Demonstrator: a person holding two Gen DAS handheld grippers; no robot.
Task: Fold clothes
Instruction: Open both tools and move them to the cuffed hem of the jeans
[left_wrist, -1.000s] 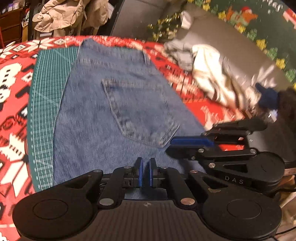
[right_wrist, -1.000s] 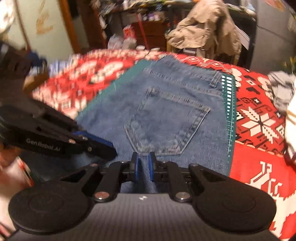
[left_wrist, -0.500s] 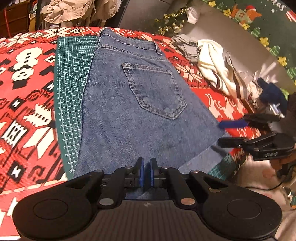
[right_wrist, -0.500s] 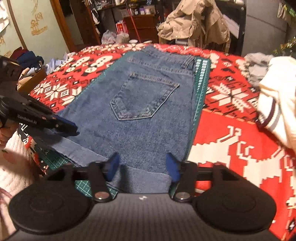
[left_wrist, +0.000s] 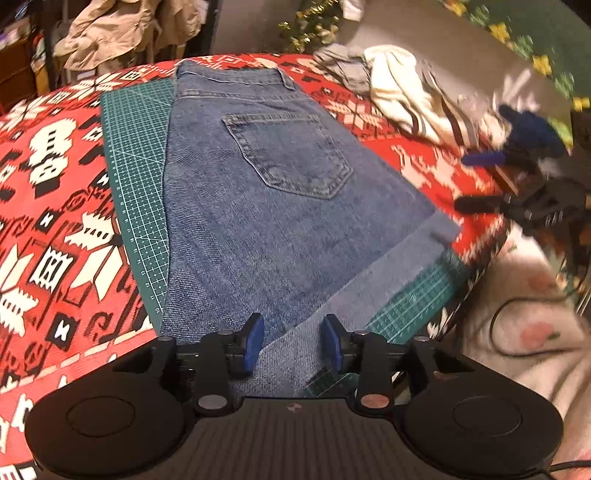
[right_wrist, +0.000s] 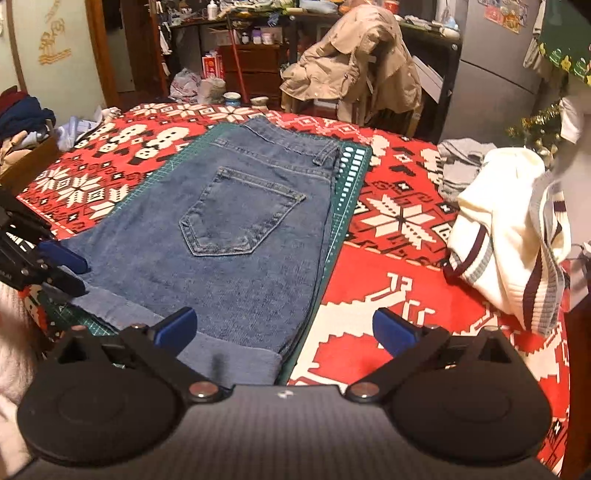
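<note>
Cluttered room, table under a red snowflake-pattern cloth (right_wrist: 399, 221), green cutting mat (left_wrist: 136, 155) on top as the flat work surface. Left to right: left gripper (left_wrist: 291, 341) jaws have just been opening, nothing pinched, denim hem only lying beneath the gap; folded jeans (right_wrist: 236, 236) lie flat on the mat, back pocket up, waistband far side; right gripper (right_wrist: 284, 328) jaws just spread fully wide, empty. Looks like a release after laying the fold. Cream sweater (right_wrist: 509, 229) waits at right, probably next.
</note>
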